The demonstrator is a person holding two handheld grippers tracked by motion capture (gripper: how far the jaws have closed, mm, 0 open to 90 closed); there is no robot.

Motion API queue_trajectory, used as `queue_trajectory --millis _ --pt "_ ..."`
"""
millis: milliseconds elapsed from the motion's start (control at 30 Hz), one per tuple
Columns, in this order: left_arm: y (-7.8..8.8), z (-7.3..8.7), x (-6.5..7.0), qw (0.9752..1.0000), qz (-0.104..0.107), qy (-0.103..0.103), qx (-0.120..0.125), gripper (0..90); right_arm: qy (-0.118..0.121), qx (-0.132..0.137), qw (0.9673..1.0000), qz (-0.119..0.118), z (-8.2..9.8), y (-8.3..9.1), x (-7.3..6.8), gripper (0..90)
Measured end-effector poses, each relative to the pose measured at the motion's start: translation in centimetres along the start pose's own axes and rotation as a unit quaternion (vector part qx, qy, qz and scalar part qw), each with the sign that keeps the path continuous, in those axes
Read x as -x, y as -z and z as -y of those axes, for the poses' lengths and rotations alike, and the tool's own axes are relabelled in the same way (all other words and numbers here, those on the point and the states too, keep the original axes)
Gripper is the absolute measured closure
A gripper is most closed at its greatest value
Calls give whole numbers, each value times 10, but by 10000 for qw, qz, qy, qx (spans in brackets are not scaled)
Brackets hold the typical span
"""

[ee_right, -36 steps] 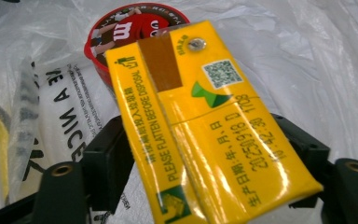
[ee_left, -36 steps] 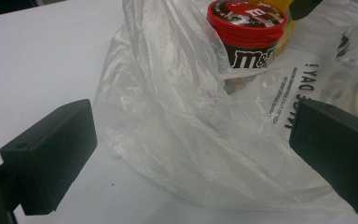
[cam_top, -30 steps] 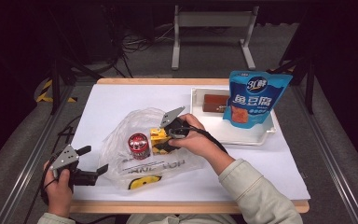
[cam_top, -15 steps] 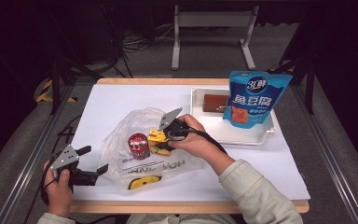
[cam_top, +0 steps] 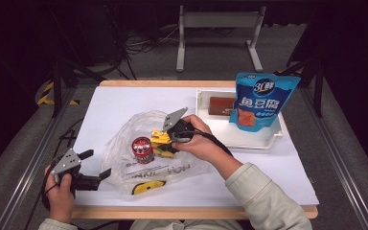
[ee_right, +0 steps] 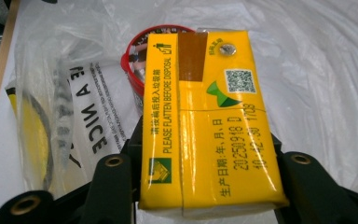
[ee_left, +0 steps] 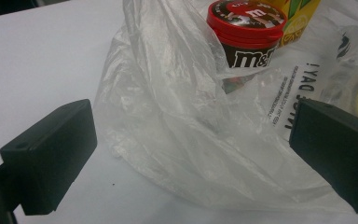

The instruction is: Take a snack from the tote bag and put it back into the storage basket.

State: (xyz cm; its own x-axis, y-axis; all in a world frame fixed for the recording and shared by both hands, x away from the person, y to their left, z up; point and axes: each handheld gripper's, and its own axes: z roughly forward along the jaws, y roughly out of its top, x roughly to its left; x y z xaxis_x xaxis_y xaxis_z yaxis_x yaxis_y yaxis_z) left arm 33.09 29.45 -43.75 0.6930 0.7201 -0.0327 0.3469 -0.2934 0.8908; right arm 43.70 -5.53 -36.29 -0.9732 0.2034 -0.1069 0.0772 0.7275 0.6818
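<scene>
While clamped, yellow carton [ee_right: 209,126] sits between right gripper [ee_right: 205,186] jaws (over bag [ee_right: 321,70]).

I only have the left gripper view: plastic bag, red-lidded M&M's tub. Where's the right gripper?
Observer: The right gripper is shut on a yellow drink carton, beside the tub, on the bag.
Operator: Anything else on the table?
Observer: A white tray at the far right, with a blue snack pouch standing in it.
Operator: Anything behind the pouch?
Observer: A brown bar lies in the tray.
</scene>
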Motion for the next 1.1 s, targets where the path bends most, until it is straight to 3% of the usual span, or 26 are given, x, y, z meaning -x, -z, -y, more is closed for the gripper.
queue_trajectory --millis 533,1100 --pt "0 0 0 10000 -4 0 4 13 10 281 9996 -9 -22 34 3 557" --pt "1 0 0 10000 -4 -11 71 12 -8 435 9990 42 -33 63 9 556"
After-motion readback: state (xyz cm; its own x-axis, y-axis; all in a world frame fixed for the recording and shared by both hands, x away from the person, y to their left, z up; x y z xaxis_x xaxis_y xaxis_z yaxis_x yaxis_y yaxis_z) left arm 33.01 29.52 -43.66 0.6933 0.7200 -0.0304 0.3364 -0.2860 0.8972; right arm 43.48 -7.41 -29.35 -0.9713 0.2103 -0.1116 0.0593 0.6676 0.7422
